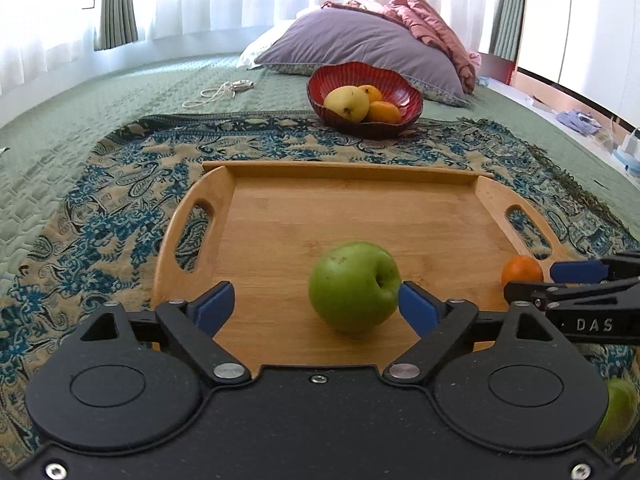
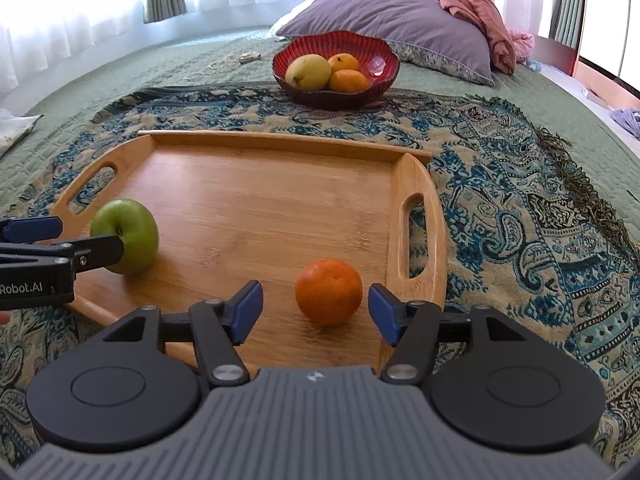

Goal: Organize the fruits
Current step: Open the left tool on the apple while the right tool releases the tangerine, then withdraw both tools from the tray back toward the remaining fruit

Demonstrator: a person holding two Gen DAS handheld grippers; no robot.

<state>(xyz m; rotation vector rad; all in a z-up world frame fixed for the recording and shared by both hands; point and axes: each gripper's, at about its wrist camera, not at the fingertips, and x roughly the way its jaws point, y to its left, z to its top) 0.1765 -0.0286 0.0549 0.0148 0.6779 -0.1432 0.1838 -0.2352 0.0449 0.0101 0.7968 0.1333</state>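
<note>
Green quilted bedspread (image 2: 120, 68) under bright curtained windows, purple pillow (image 2: 384, 16) at the far end, then a paisley throw (image 2: 500, 184) spread across the middle. On the throw, a wooden tray (image 2: 260, 184) with slotted handles; beyond its far edge, well apart, a red ribbed bowl (image 2: 384, 60) already loaded with a yellow fruit (image 2: 308, 72) and two oranges (image 2: 348, 80). On the tray, near the front, a green apple (image 1: 354, 286) lying on its side, stem dimple toward the right; toward the right handle, a single orange (image 2: 329, 292). Left gripper (image 1: 316, 310) spread wide around the apple, right pad just at the apple's skin, left pad well clear, nothing clamped. Right gripper (image 2: 316, 312) parted moderately around the orange, a gap on both sides, nothing held either. Both fruits resting free on the wood, so apparently a release step, though which way the sorting runs cannot be told from this alone. To finish it cleanly: draw each gripper straight back and up along its own line, pads kept apart, no sideways sweep. Extra care on the left, where the near pad could nudge the apple and set it rolling toward the tray's front lip. Round fruit on smooth wood likely to wander at the lightest brush
</note>
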